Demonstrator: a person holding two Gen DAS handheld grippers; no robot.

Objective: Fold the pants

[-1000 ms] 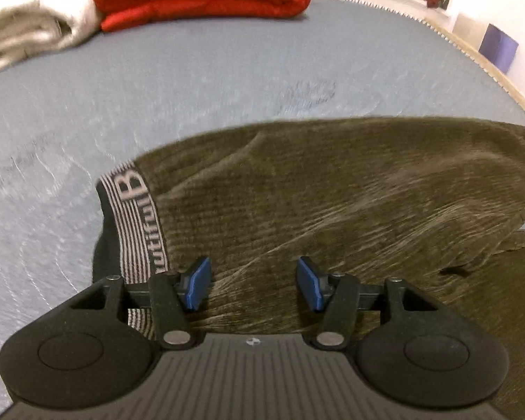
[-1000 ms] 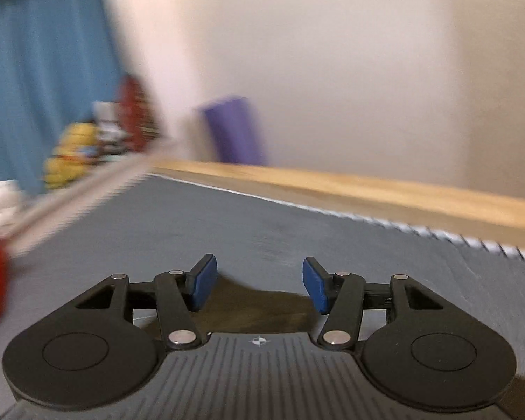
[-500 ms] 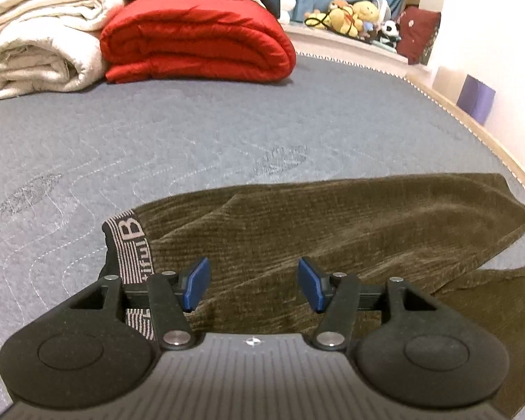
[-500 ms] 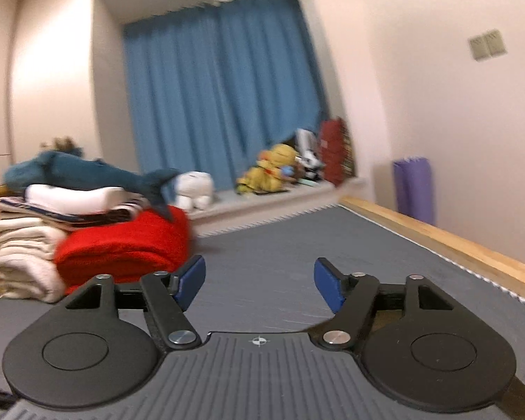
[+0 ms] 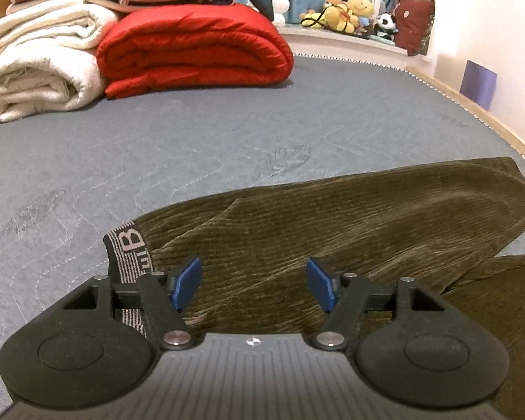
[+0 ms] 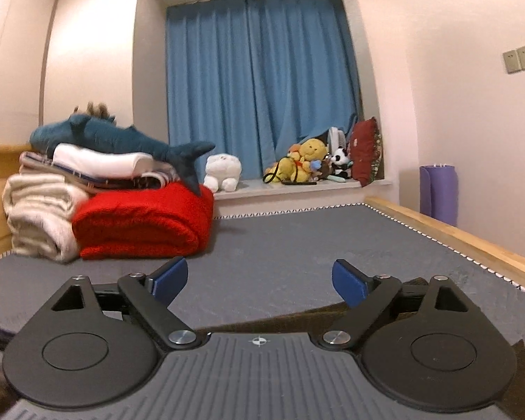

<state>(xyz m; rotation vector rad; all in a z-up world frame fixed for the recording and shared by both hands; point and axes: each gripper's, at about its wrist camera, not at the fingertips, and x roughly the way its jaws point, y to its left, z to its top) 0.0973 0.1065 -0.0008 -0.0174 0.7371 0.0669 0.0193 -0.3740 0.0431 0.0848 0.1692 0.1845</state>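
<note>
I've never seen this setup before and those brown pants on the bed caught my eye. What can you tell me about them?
The pants are olive-brown and ribbed like corduroy. They lie flat on the grey mattress, one leg stretched away to the right, the other angled off beneath it. At the left end a striped elastic waistband shows a large letter B. The cloth has a few soft creases. Nothing grips them: the left gripper hangs open over the upper part.

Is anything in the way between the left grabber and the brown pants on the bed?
Nothing visible. The left gripper hangs open right above the olive-brown corduroy pants, its jaws just widened with nothing between them; only bare cloth lies under its blue fingertips.
</note>
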